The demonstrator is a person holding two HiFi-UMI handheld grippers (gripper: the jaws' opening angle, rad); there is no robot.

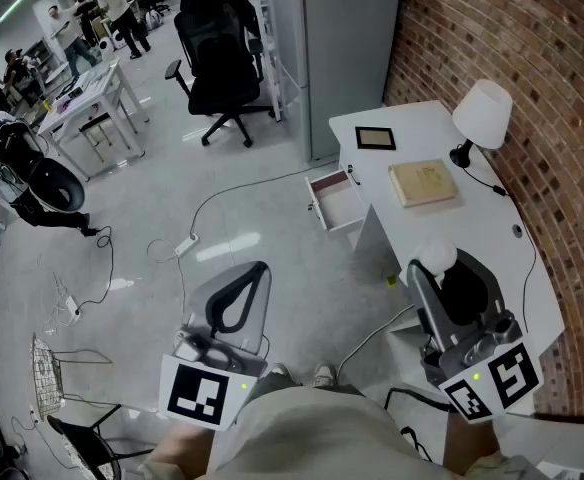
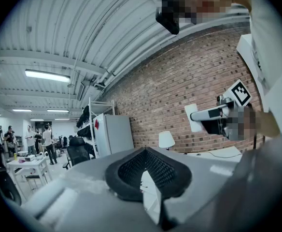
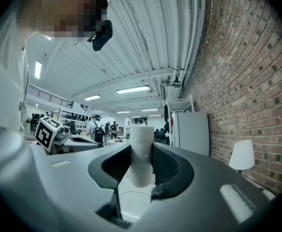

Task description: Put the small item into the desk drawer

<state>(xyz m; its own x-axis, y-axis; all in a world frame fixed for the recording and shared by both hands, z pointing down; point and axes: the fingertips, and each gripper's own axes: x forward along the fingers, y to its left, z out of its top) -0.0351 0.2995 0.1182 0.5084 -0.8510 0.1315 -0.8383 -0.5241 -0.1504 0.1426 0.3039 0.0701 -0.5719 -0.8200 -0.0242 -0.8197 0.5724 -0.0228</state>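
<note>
Cylinder (image 3: 142, 151), small, white, pinched upright in right gripper (image 1: 440, 260) fingers above near end of tabletop (image 1: 422, 133). Drawer (image 1: 337, 203) open, farther left. Left gripper (image 1: 260, 268) fingers pressed together, empty.

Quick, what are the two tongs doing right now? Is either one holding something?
Left tongs: closed, nothing between them.
Right tongs: closed on a small white cylinder.

White lamp (image 1: 483, 115) and tan book (image 1: 423, 182) sit by the brick wall (image 1: 532, 48), black office chair (image 1: 215, 58) well apart.
</note>
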